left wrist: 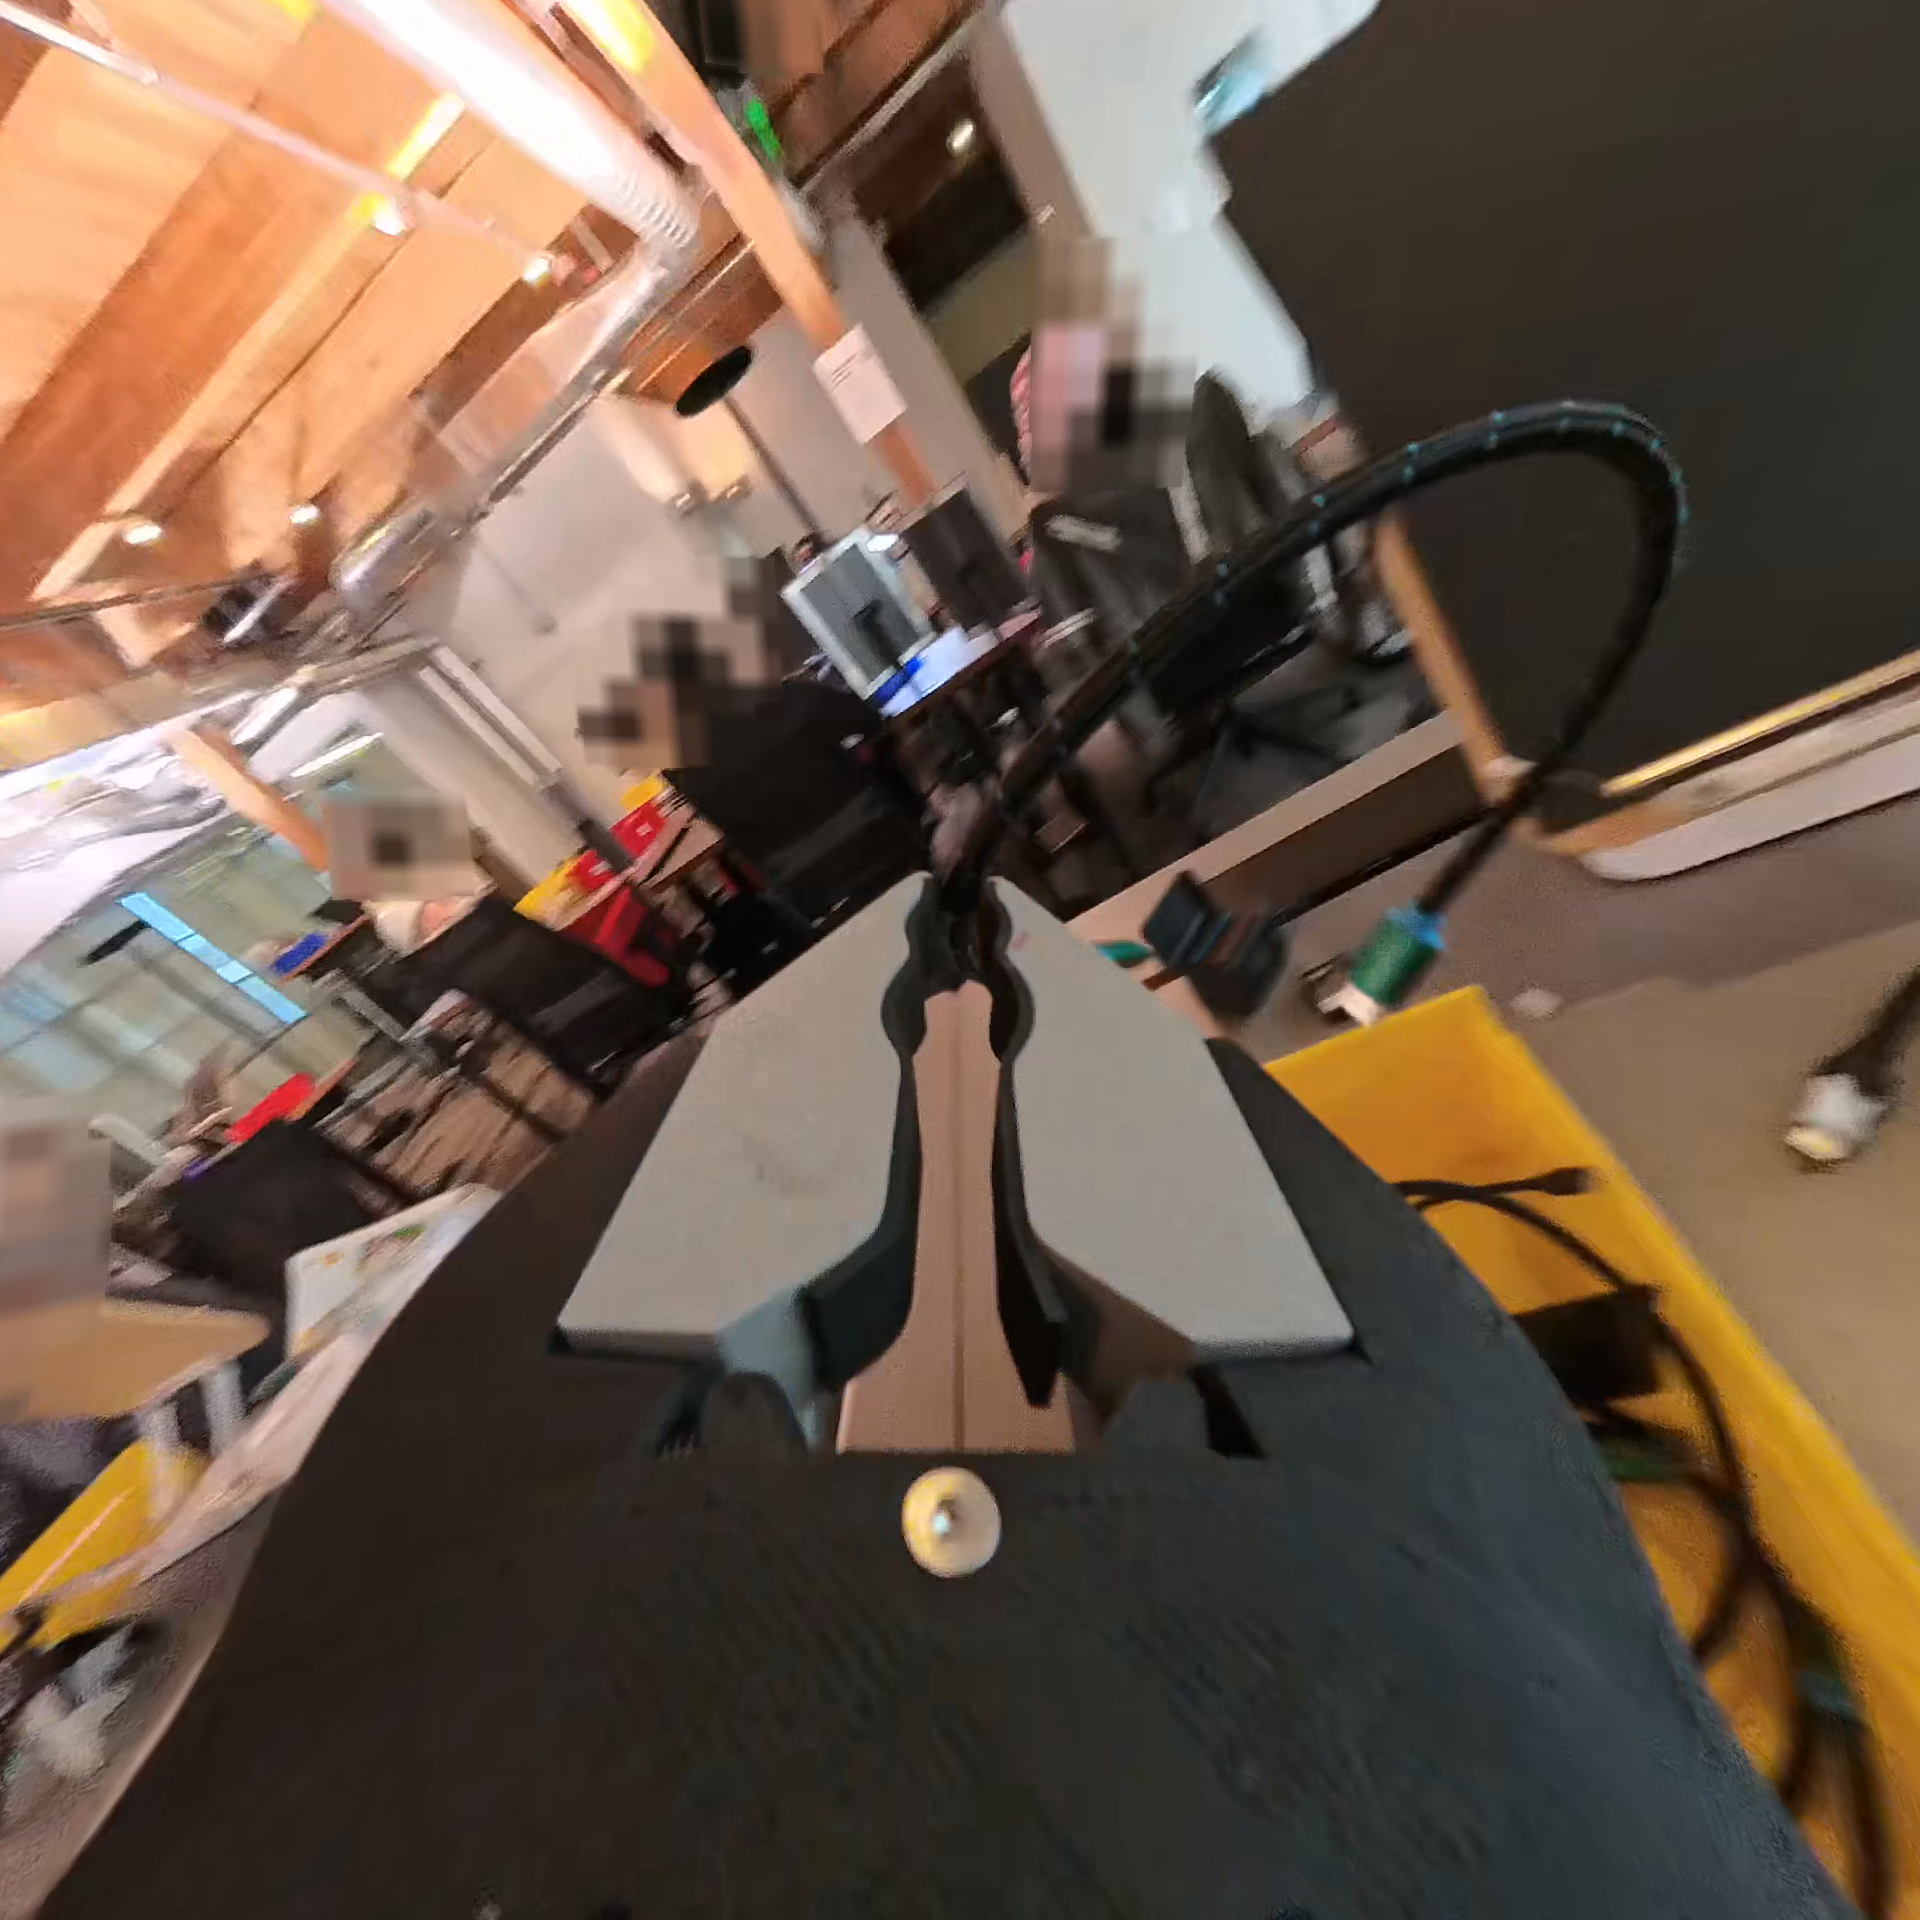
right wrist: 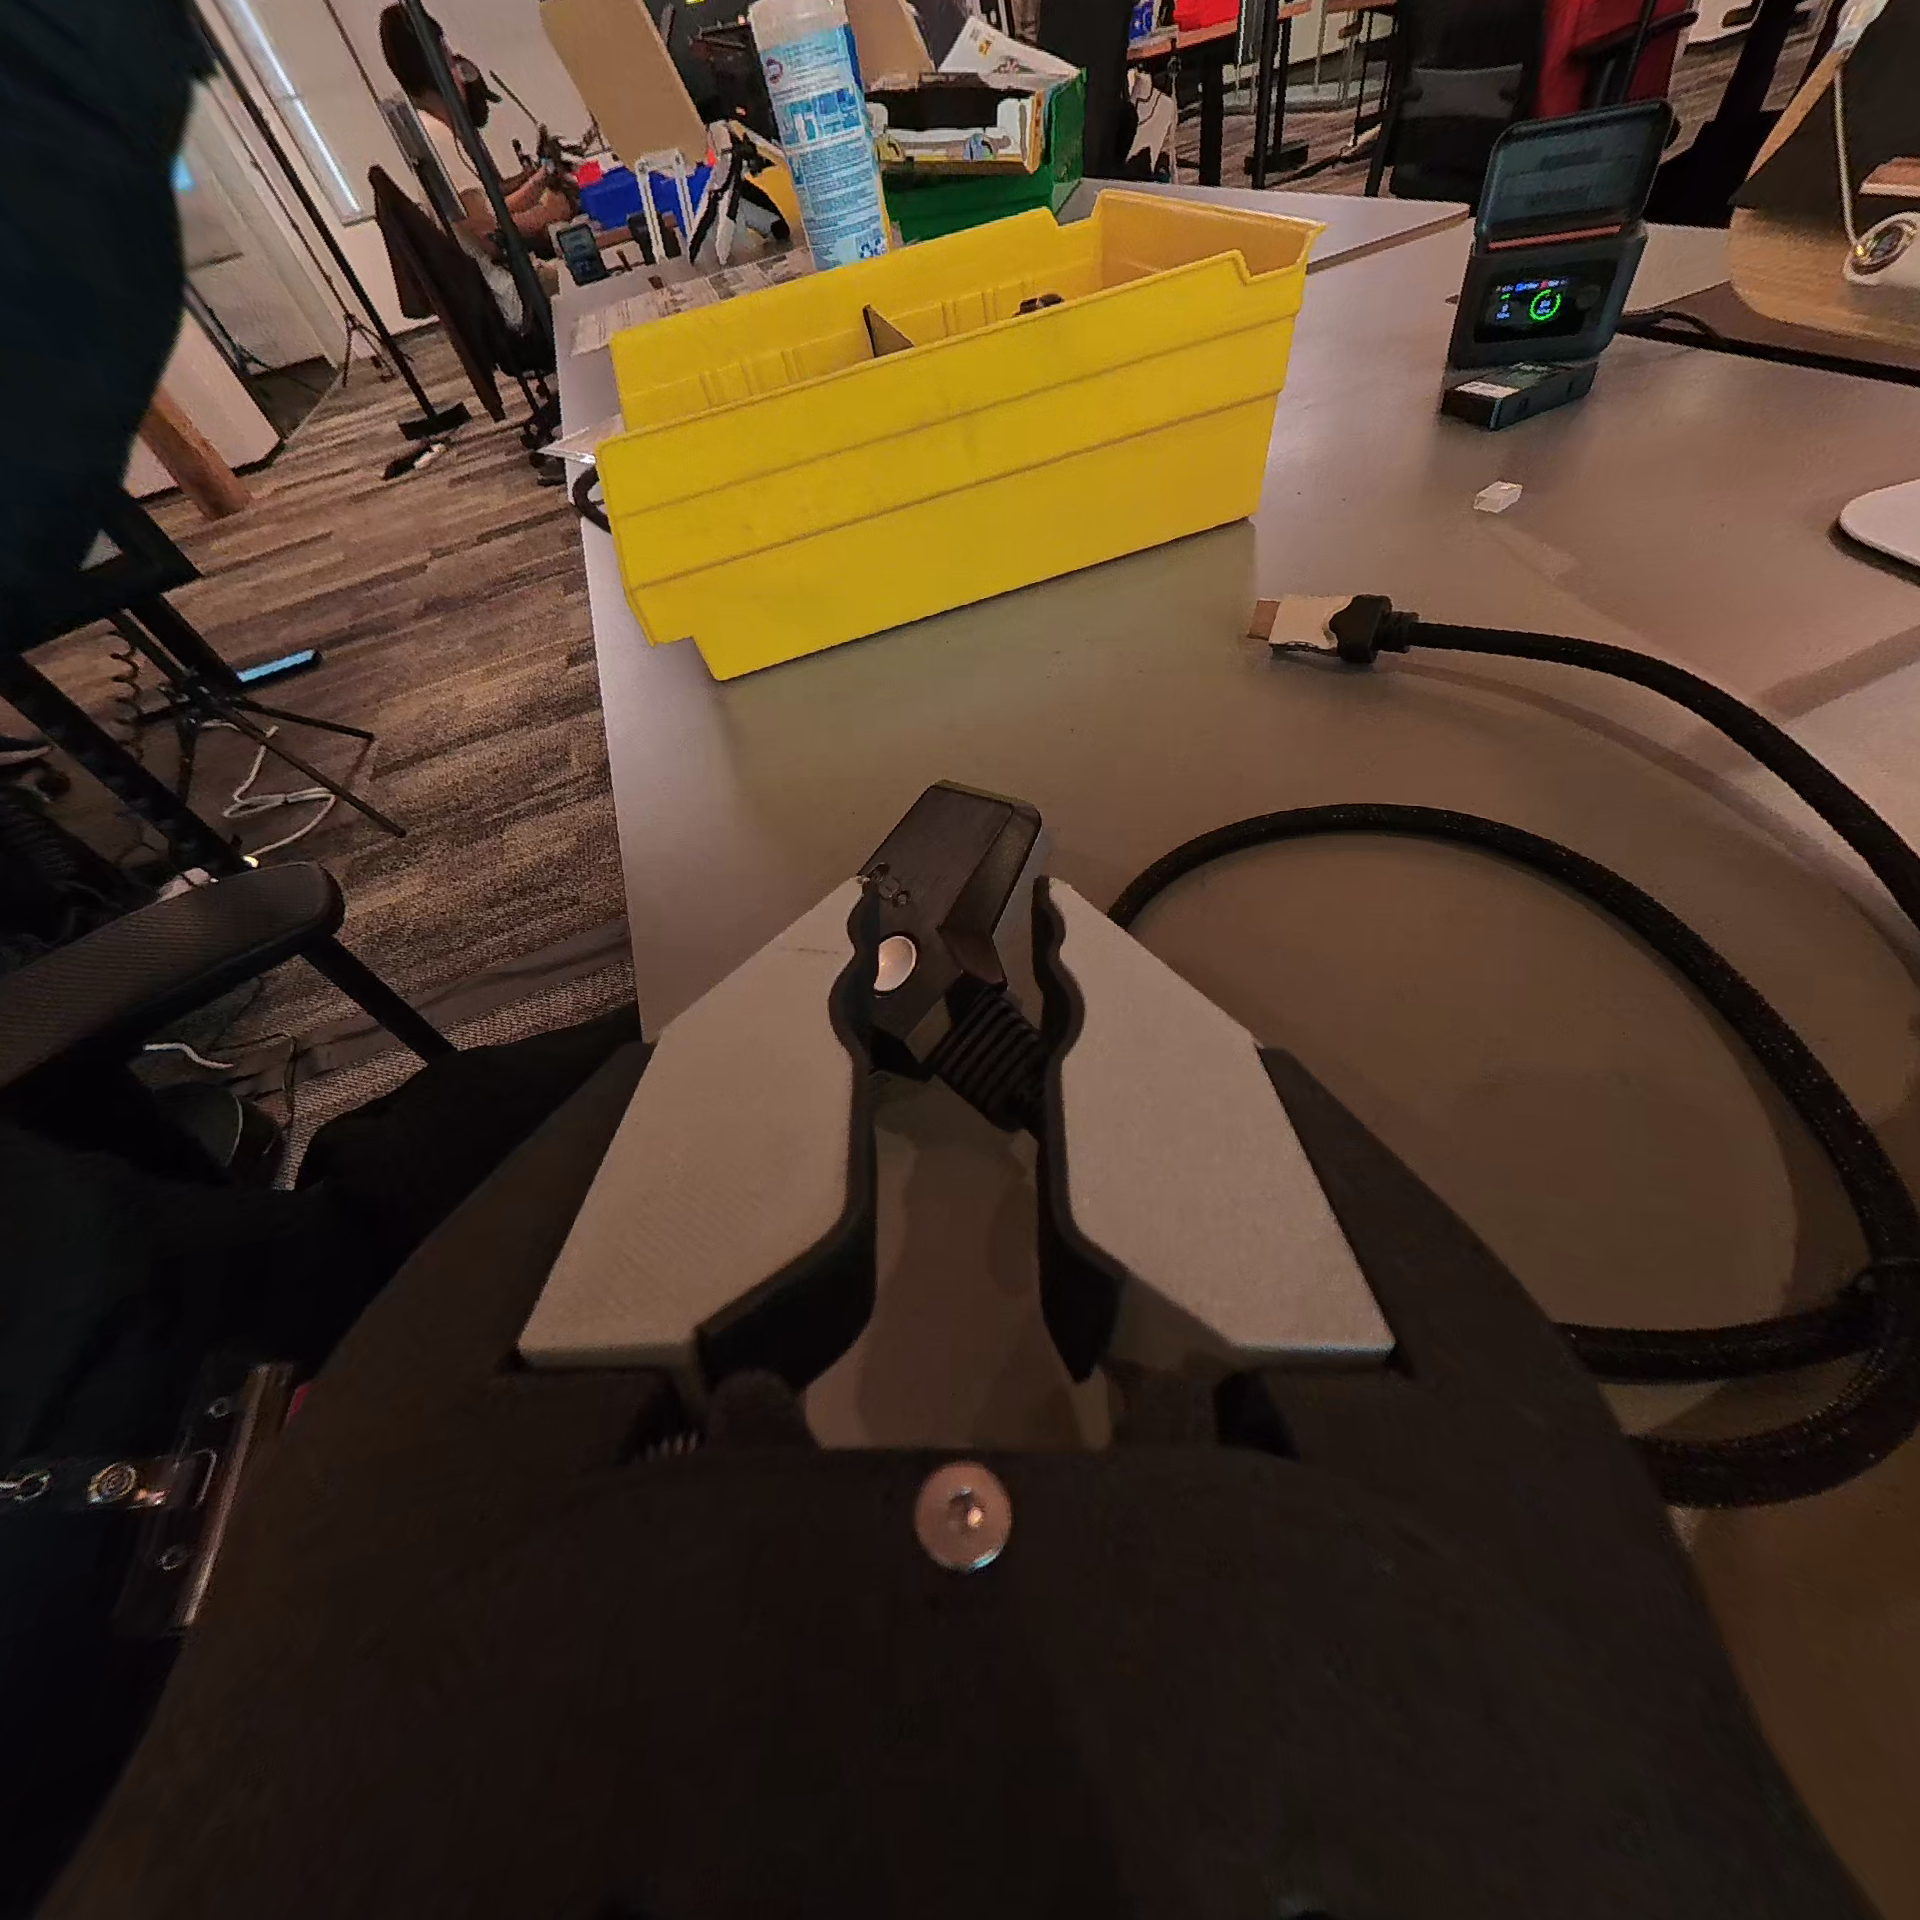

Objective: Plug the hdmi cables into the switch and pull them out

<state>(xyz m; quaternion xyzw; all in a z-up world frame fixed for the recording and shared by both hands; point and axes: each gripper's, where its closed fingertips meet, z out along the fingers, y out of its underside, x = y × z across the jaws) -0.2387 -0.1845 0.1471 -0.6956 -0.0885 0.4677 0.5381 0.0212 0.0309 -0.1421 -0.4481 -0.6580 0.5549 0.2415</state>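
switch in one gripper, cable end in the other, both lifted clear

we hold the small black box-shaped hdmi switch in our right gripper, its jaws pinching the body just where the ribbed black strain relief leaves it. the grip sits far back, which we judge leaves the far face free for a plug. the switch hangs above the near edge of the grey table.

our left gripper is raised and tilted, jaws pressed nearly together on a thin black braided cable with blue flecks. the cable arches up and over to the right, then drops toward the table. motion blur hides whether the fingertips hold a plug or only cord.

a second, thick black braided hdmi cable lies looped on the table to the right of the switch, its silver plug with a tan tip resting flat and pointing at the yellow plastic bin.

room to move is fair: open tabletop lies between the bin's near wall and the switch. the table's left edge drops to patterned carpet close beside the switch, so we judge that mating should happen inboard, away from the loop.
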